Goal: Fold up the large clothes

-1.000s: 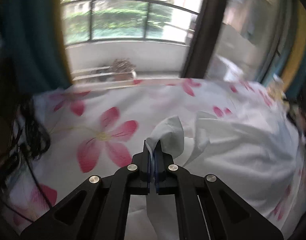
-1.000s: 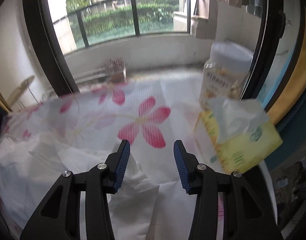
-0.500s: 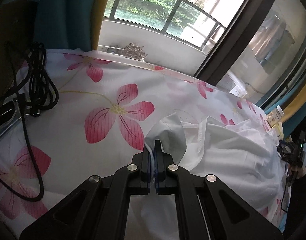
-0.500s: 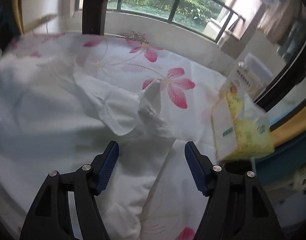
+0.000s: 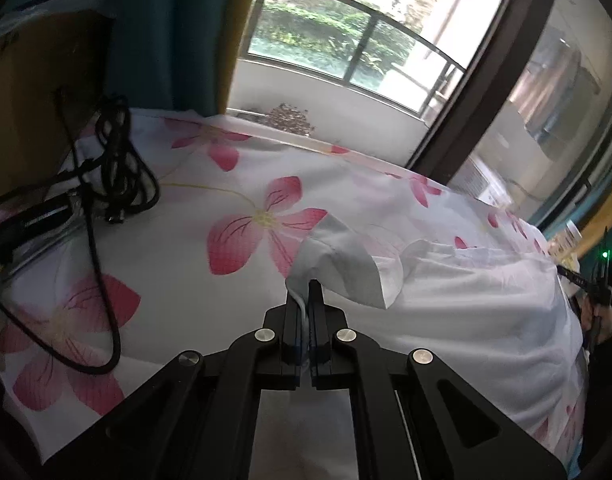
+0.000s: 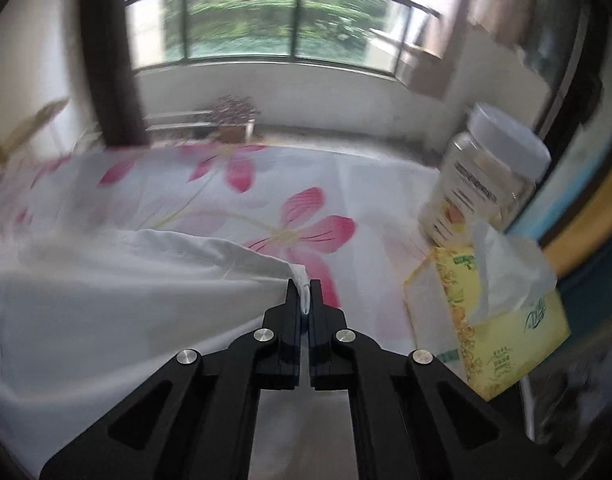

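Note:
A large white garment (image 5: 457, 312) lies spread on a table covered by a white cloth with pink flowers (image 5: 242, 236). My left gripper (image 5: 306, 300) is shut on a folded corner of the garment, which sticks up past the fingertips. In the right wrist view the garment (image 6: 126, 280) stretches to the left, and my right gripper (image 6: 304, 296) is shut on its corner edge. The other gripper and hand show far right in the left wrist view (image 5: 597, 284).
Black cables (image 5: 114, 168) and a dark device (image 5: 30, 220) lie at the table's left. A yellow tissue pack (image 6: 501, 312) and a clear jar with a white lid (image 6: 489, 176) stand at the right. A window and balcony lie beyond the far edge.
My right gripper, open half a second ago, has closed on the garment's corner and moved toward the tissue pack. My left gripper stays shut on its corner and has shifted left.

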